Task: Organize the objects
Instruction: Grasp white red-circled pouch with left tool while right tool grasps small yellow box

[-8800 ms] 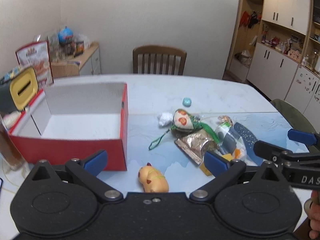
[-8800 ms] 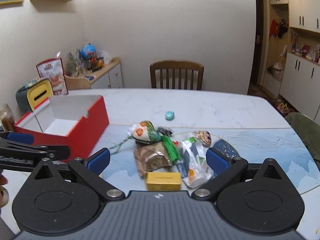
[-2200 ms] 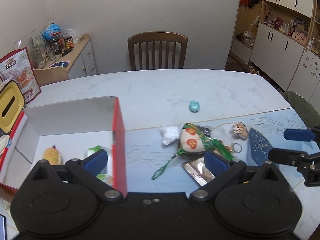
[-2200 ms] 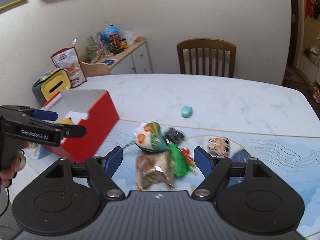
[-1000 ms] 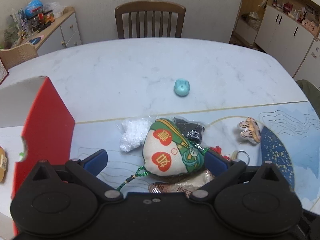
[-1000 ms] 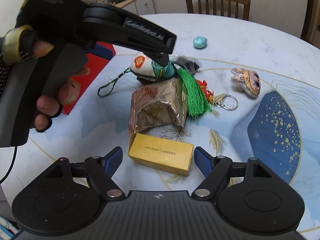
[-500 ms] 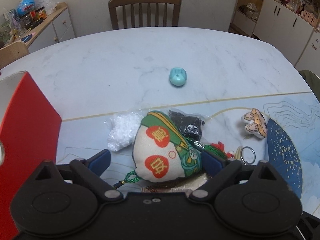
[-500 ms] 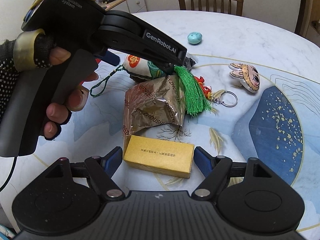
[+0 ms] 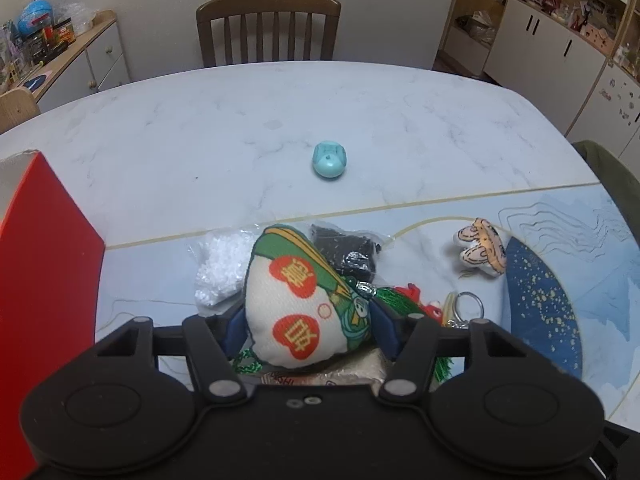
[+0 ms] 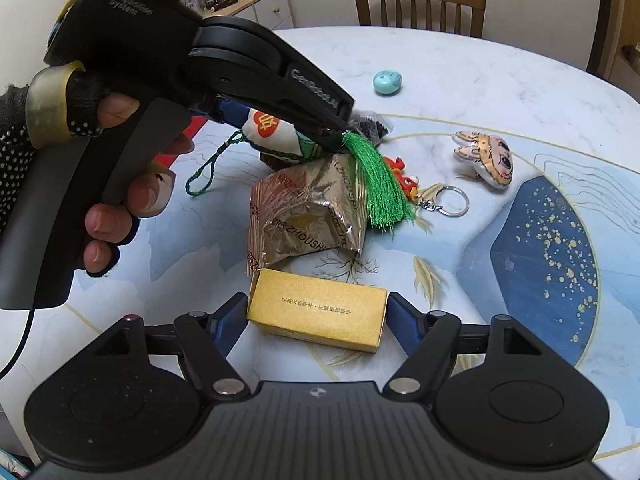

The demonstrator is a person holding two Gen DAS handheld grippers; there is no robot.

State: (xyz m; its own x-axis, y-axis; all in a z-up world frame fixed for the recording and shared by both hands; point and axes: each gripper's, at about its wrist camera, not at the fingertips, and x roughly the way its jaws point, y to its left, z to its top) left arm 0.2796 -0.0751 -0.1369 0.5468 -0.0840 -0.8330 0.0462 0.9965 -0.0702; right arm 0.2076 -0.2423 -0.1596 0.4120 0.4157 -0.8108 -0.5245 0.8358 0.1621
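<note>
A pale marble table (image 9: 248, 120) fills most of both views, its near part covered by a blue-and-white mat (image 10: 540, 240) painted with waves and gold flecks. Behind it stands a wooden chair (image 9: 268, 28) against a plain wall, with a cluttered sideboard (image 9: 60, 60) on one side and white cupboards (image 9: 560, 48) on the other. A red box (image 9: 44, 280) sits at the table's left edge. The left gripper (image 9: 306, 330) is pressed onto a cloth pouch (image 9: 298, 300) (white, with red seals and a green tassel) atop a foil packet (image 10: 308, 216). The right gripper (image 10: 316, 320) brackets a yellow box (image 10: 318, 318); whether its pads touch the carton I cannot tell. Nearby lie a plush keychain (image 10: 486, 158) and a small teal toy (image 9: 329, 159).
</note>
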